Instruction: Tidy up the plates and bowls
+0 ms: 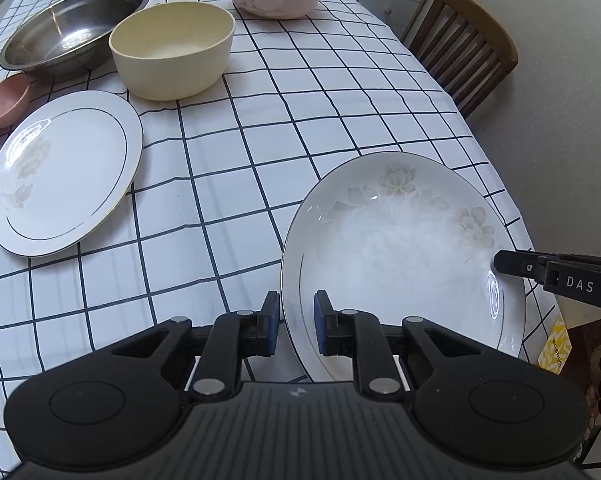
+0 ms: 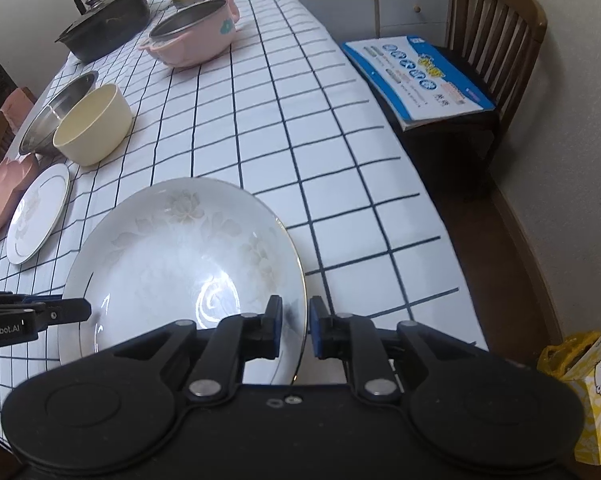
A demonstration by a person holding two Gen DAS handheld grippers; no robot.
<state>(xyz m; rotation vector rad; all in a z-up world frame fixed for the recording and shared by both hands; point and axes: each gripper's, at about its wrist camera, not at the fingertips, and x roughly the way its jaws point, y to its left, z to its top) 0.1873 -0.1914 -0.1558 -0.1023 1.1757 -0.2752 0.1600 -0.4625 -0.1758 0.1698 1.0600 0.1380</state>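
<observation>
At near table edge: deep floral plate (image 1: 400, 256) straddled at opposite rims | left gripper (image 1: 296, 320) narrow, pads apparently clear | right gripper (image 2: 294, 326) likewise, grip unclear | risk: slip, tilt, chipped rim.

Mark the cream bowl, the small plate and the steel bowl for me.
cream bowl (image 1: 172, 46): left wrist view, inside bottom.
small plate (image 1: 66, 172): left wrist view, middle of its face.
steel bowl (image 1: 66, 26): left wrist view, inner wall.
</observation>
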